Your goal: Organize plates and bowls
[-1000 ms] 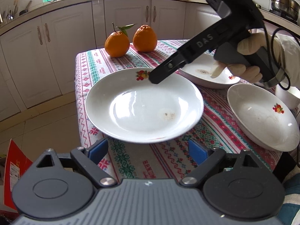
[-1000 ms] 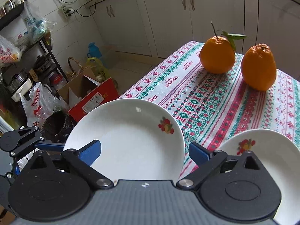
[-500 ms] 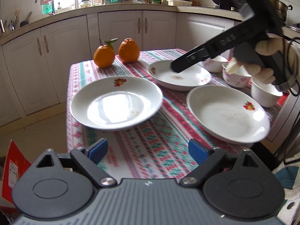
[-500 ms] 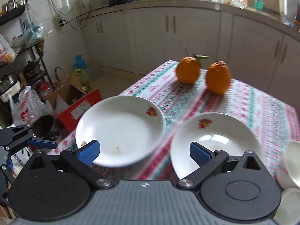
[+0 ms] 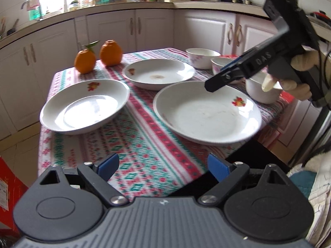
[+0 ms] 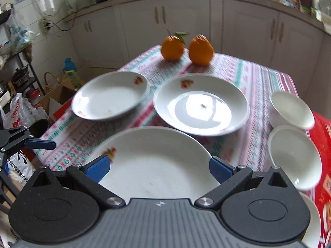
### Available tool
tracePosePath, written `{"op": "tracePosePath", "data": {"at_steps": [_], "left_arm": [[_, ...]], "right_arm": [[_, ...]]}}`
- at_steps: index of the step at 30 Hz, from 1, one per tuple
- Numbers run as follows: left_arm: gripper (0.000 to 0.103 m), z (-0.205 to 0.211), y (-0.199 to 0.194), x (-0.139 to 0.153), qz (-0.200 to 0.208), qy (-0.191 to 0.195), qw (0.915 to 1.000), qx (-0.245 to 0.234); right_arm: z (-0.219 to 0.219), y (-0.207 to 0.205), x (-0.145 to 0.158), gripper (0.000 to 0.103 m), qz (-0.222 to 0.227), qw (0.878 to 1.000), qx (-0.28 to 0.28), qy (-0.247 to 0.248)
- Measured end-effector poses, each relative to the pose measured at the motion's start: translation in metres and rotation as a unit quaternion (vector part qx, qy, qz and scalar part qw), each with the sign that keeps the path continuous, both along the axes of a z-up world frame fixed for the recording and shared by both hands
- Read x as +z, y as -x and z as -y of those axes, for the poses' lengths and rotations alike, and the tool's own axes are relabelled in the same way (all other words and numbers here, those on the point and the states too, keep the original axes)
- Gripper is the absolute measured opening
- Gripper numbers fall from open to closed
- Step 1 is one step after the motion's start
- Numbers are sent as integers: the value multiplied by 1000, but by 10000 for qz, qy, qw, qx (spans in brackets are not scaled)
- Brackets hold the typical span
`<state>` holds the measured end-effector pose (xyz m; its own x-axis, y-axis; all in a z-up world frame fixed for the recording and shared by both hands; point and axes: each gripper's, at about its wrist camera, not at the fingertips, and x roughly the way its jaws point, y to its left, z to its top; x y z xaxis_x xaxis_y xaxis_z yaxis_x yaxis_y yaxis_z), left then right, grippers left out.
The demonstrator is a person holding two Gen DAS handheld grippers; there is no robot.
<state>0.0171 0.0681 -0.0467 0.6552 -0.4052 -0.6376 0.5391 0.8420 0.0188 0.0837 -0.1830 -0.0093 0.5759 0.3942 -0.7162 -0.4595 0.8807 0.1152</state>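
Three white plates with fruit motifs lie on the patterned tablecloth: a left plate (image 5: 84,106), a far plate (image 5: 158,73) and a near right plate (image 5: 206,111). Three white bowls (image 5: 202,57) stand at the far right. My left gripper (image 5: 163,166) is open and empty, held back over the table's near edge. My right gripper (image 6: 159,168) is open and empty, hovering above the near plate (image 6: 157,161). In the left wrist view the right gripper's fingers (image 5: 223,77) hang over that plate's far rim.
Two oranges (image 5: 97,55) sit at the table's far left corner. White kitchen cabinets (image 5: 134,26) line the walls behind. A red box (image 5: 8,186) and bags (image 6: 18,111) stand on the floor left of the table.
Both grippers have pulled back and swung right. The views now take in all three plates and the bowls. The right gripper has moved from the left plate to over the near right plate.
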Motion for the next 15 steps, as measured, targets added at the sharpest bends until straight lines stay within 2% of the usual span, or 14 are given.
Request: {"op": "tracePosePath", "data": {"at_steps": [10, 13, 15], "left_arm": [[92, 35, -6, -11, -110, -107, 9986, -506], [92, 43, -10, -13, -160, -96, 9981, -594], [92, 46, -13, -15, -154, -111, 9979, -616]], "right_arm": [[27, -24, -18, 102, -451, 9988, -42, -193], [26, -30, -21, 99, -557, 9983, 22, -164], [26, -33, -24, 92, -631, 9979, 77, -150]]}}
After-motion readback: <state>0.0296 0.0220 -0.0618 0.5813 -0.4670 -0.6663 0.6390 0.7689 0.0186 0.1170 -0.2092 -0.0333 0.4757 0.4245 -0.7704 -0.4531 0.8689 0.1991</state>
